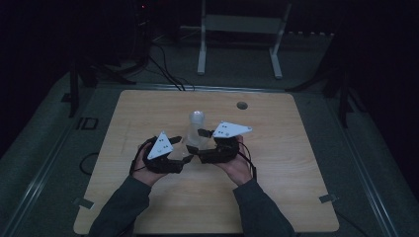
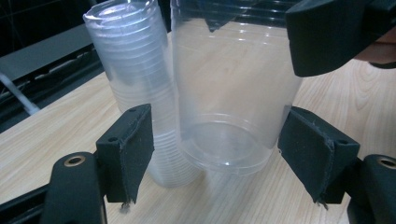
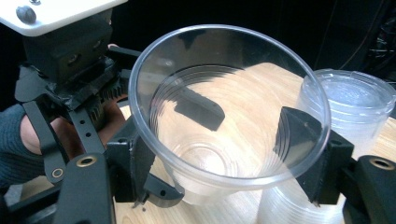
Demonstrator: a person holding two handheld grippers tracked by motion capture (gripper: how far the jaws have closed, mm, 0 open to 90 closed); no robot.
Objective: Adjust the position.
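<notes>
No readable label — clear cup (image 3: 224, 116) between both grippers' jaws, unmarked.

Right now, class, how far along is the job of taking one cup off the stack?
Done: one clear plastic cup stands apart from the cup stack. In hand: the right tool appears to grip it near the rim, while the left tool sits open around its base. Left: setting it on the table.

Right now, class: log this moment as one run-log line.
single clear cup between both grippers | left gripper open around base | right gripper astride rim | cup stack beside, upright
</notes>
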